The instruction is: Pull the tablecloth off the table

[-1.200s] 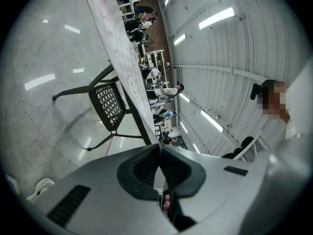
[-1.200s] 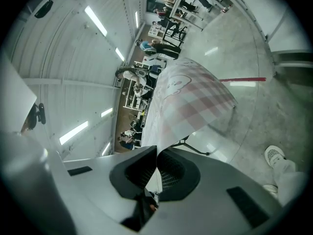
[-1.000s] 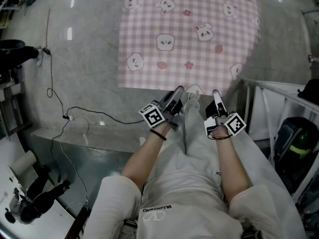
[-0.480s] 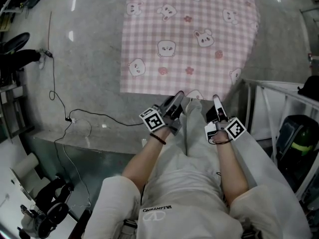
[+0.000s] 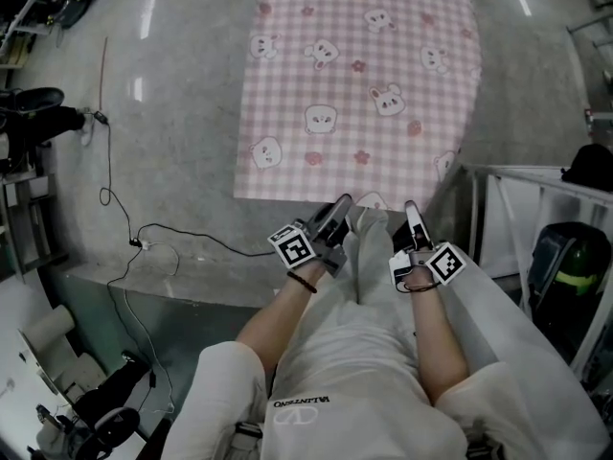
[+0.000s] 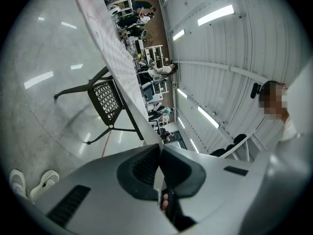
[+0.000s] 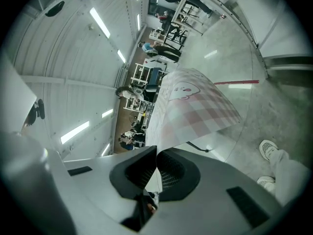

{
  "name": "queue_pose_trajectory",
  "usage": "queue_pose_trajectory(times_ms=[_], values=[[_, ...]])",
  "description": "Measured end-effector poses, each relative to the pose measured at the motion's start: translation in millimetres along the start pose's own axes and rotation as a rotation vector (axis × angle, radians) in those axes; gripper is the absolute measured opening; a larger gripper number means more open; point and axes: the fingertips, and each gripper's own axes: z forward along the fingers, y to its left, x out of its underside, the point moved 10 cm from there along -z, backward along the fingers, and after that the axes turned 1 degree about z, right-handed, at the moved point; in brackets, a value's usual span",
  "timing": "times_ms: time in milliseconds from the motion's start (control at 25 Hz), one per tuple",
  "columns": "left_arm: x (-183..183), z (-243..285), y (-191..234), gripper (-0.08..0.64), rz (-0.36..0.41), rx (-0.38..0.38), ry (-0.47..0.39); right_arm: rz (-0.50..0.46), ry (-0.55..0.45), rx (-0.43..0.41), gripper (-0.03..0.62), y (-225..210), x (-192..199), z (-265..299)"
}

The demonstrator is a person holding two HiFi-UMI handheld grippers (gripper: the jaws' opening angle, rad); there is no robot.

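Tablecloth, pink gingham, bunny and flower prints, spread flat

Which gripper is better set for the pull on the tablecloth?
Neither clearly: left gripper and right gripper are both shut on the tablecloth at its near edge. Slight lean left: it grips nearer that edge's middle.

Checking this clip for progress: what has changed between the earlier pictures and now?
The left tool and right tool seem to have drawn the tablecloth slightly toward the person. Two shoes now show in the left gripper view, not one. Unchanged: both tools stay shut on the cloth's near edge.
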Motion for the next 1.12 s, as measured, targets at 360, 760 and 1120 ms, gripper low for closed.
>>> queue_pose_trajectory(times_ms=[360, 760, 1120], values=[[-2, -2, -11, 0.003, 0.021, 0.021, -0.004, 0.012, 0.021, -0.033, 0.011, 11, -2, -7], [-104, 82, -44, 0.003, 0.008, 0.024, -0.003, 0.034, 0.053, -0.012, 0.011, 83, -76, 88], [-143, 130, -97, 0.003, 0.014, 0.048, -0.011, 0.072, 0.068, 0.009, 0.012, 144, -130, 107]])
